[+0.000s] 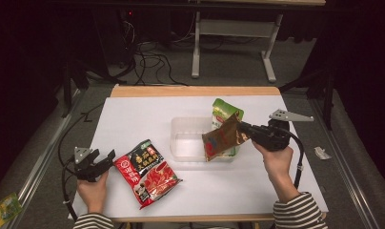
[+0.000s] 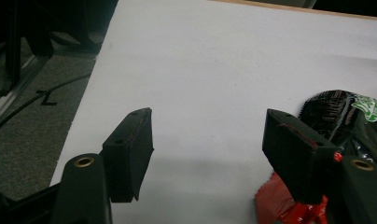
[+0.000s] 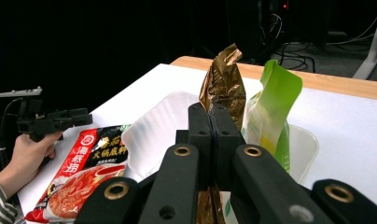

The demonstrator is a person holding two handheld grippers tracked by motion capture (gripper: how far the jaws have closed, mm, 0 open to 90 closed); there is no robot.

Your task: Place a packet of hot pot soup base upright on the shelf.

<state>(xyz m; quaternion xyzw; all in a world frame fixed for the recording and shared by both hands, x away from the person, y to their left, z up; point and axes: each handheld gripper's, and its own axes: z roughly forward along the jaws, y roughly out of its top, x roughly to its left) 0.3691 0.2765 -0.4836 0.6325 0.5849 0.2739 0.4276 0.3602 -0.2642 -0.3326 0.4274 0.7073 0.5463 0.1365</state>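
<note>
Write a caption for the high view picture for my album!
Right tool holds a brown packet over a clear tub; open left tool waits beside a red packet.

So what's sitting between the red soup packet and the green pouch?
In the high view, the clear plastic tub; red packet lies left, green pouch stands at its right end.

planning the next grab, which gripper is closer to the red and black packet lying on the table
Left. The left gripper sits open right beside the red and black packet, at its left edge. The right gripper is across the table, shut on the brown packet over the clear tray.
</note>
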